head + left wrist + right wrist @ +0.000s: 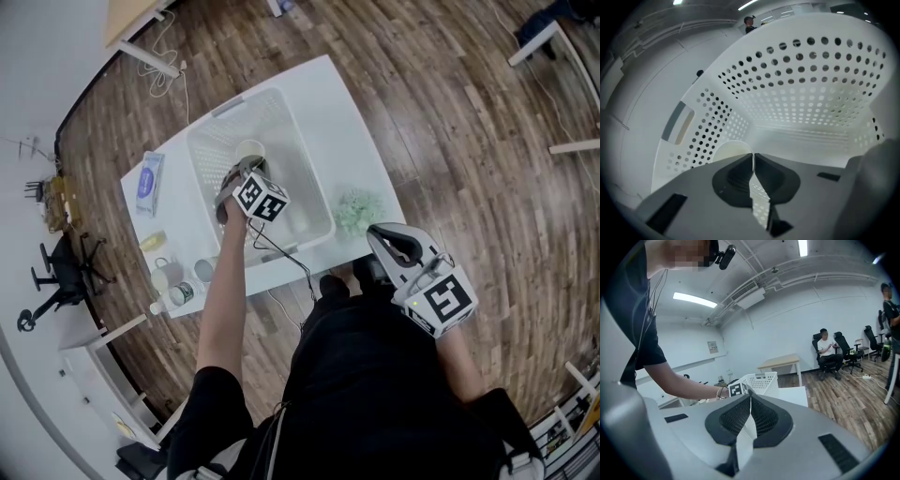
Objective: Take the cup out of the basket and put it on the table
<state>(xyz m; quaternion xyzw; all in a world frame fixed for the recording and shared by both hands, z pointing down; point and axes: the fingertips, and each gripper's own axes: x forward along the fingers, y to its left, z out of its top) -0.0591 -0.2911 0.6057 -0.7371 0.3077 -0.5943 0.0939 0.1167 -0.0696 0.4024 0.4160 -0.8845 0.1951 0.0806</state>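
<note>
White table (361,131) on a wood floor, carrying a perforated white basket (317,187). Near the basket's far end the cup (250,150) is sitting, apparently mouth up. The left gripper (242,169) is leaning down into the basket, its jaws almost together and pinching the cup's thin rim wall. The right gripper (377,234) is hanging with its jaws closed on nothing by the table's near edge, well apart from the basket. The grip is taking only a thin lip, so the lift is probably calling for a straight vertical rise. That rise should clear the basket's rim before any sideways travel, so the cup neither tips nor snags. Bare tabletop to the basket's right is offering a landing spot.
</note>
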